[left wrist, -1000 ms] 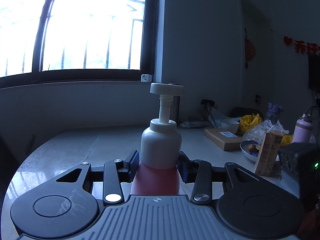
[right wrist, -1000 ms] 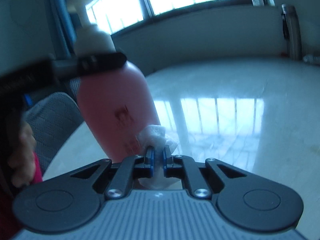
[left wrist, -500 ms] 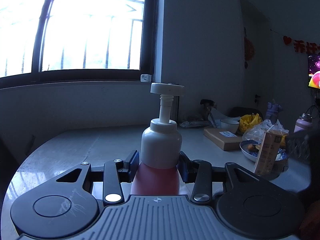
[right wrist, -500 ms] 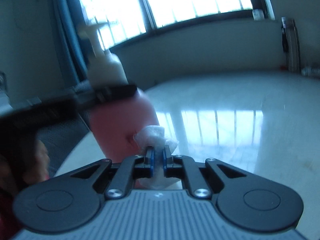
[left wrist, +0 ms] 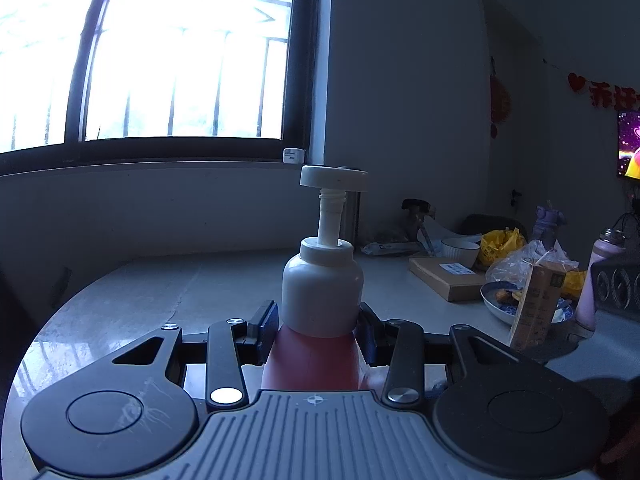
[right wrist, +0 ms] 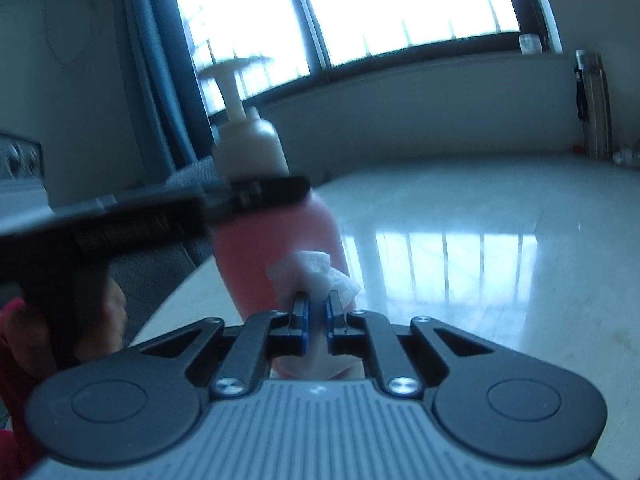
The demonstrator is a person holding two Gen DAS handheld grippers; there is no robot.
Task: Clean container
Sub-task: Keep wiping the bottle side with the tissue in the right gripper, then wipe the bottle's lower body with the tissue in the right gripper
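Note:
A pink pump bottle (left wrist: 316,360) with a white shoulder and pump head stands upright between the pads of my left gripper (left wrist: 318,330), which is shut on it just below the white part. In the right wrist view the same bottle (right wrist: 276,248) shows at centre left, with the left gripper (right wrist: 264,194) clamped across its neck. My right gripper (right wrist: 316,312) is shut on a crumpled white tissue (right wrist: 316,272). The tissue sits against the lower right side of the bottle; whether it touches is unclear.
A pale glossy table (right wrist: 460,248) spreads right of the bottle. At its right end lie a cardboard box (left wrist: 448,278), a bowl (left wrist: 460,250), a plate of food (left wrist: 516,300), a carton (left wrist: 536,308) and a pink flask (left wrist: 600,280). A hand (right wrist: 24,332) holds the left gripper.
In the right wrist view the bottle has shifted right and looks smaller, as my right gripper drew back with the tissue. The left wrist view is unchanged.

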